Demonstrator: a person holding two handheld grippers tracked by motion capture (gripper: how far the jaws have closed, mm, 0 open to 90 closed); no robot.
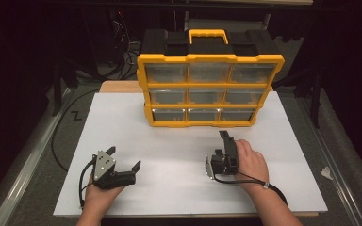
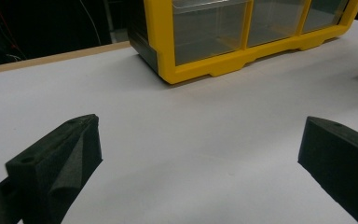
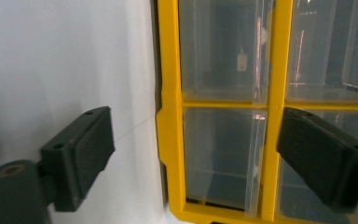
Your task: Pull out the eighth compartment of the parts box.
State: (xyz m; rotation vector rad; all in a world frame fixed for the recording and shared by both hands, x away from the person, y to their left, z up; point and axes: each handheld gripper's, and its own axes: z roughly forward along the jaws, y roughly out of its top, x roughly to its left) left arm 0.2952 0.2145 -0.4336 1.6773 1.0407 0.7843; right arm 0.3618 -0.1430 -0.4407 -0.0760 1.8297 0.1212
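Nearest, the left gripper [image 1: 124, 159] is held wide open and empty over the white board [image 1: 122, 122]. Farther on, the right gripper [image 1: 225, 141], turned on its side with jaws apart, is aimed at the bottom row of clear drawers [image 3: 223, 158]. At the board's far edge stands the yellow organizer [image 1: 209, 77]; its drawers are judged light, stiff and slippery, best taken by the front lip.

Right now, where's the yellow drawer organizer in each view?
High view: the yellow drawer organizer stands upright at the back centre of the white board.
Left gripper view: its lower left corner sits top centre, resting on the board.
Right gripper view: it takes up the right half, turned sideways, its clear drawers between the open tool's jaws.
Shared landmark: the yellow bottom frame meeting the white board.
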